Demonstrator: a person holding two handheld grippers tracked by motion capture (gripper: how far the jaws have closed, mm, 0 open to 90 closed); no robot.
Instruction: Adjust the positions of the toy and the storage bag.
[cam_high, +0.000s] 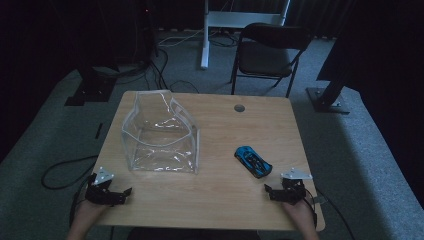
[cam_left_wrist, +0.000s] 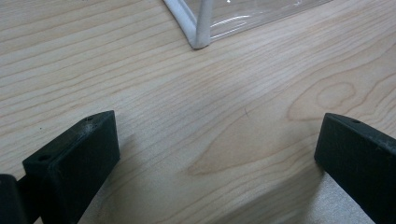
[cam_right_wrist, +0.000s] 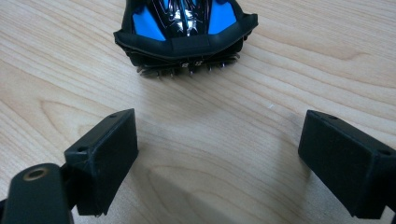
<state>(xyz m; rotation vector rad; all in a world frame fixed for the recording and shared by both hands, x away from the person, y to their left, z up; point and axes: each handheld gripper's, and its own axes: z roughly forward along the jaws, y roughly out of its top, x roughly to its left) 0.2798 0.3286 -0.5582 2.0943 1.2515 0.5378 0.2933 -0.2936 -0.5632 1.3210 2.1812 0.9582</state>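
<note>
Both grippers' fingers (cam_right_wrist: 344, 170) gape empty; toy car (cam_high: 253, 161) near right, clear bag (cam_high: 161, 132) beyond left.

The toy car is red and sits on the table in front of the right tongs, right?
Not quite: the toy car is blue and black, as the right gripper view shows. It does sit on the table in front of the right tongs.

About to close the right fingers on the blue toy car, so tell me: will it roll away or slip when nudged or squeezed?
The blue toy car sits flat on the bare wooden table, so it may well roll if pushed along its length. Its glossy shell looks hard and possibly slick. It looks small, so probably light; the open right gripper should straddle it.
</note>
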